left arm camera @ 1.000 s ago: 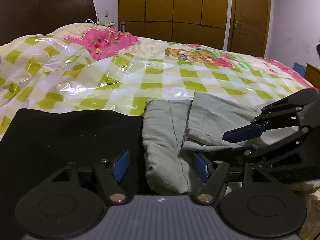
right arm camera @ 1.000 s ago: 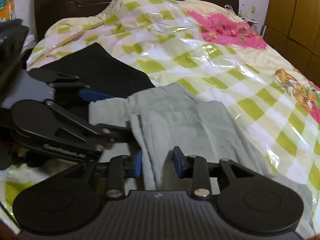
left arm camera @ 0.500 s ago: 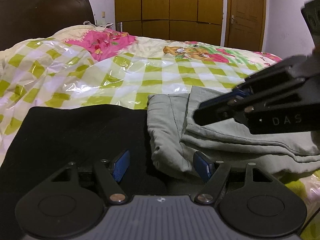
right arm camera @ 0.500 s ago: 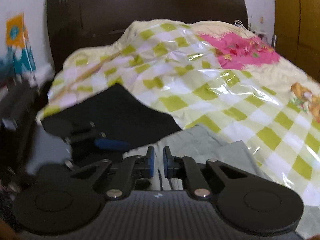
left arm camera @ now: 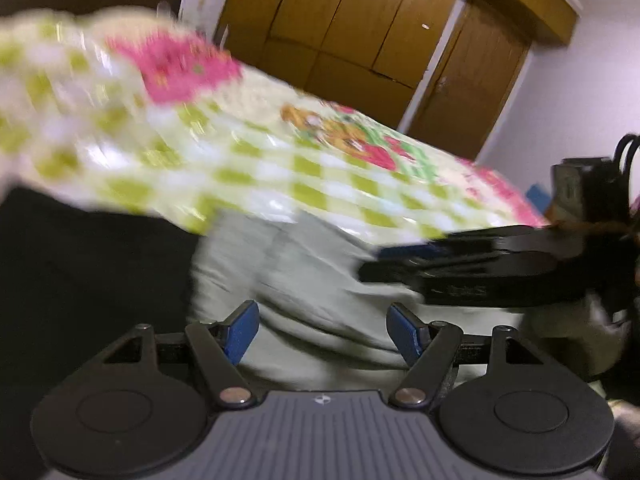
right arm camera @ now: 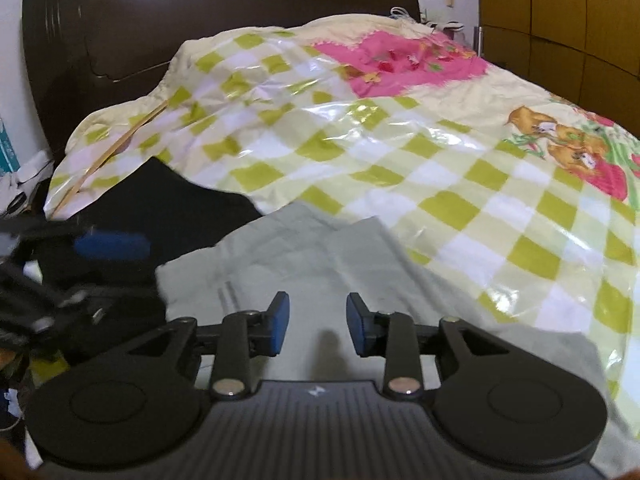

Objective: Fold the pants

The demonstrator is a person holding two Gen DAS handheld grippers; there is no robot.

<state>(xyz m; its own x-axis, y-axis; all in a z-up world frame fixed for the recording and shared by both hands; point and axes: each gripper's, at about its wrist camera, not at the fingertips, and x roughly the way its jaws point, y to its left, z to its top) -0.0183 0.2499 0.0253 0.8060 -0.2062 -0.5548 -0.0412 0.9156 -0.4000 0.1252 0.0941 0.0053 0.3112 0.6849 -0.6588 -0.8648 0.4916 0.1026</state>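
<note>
Grey-green pants (right arm camera: 320, 264) lie folded on the checked bedspread near the bed's front edge. They also show, blurred, in the left wrist view (left arm camera: 304, 280). My right gripper (right arm camera: 318, 322) is open and empty just above the pants' near part. My left gripper (left arm camera: 324, 330) is open and empty, tilted, over the pants' near edge. The right gripper's black body (left arm camera: 480, 276) shows at the right of the left wrist view. The left gripper's blue pad (right arm camera: 112, 245) shows blurred at the left of the right wrist view.
A black cloth (right arm camera: 160, 208) lies left of the pants. The yellow-green checked bedspread (right arm camera: 400, 152) covers the bed. A dark headboard (right arm camera: 120, 40) stands at the back left. A wooden wardrobe (left arm camera: 360, 28) and a door (left arm camera: 472, 92) stand beyond the bed.
My right gripper has opened; it was nearly shut half a second ago. My left gripper has tilted and moved fast, which blurs its view. The pants lie flat, free of either gripper.
</note>
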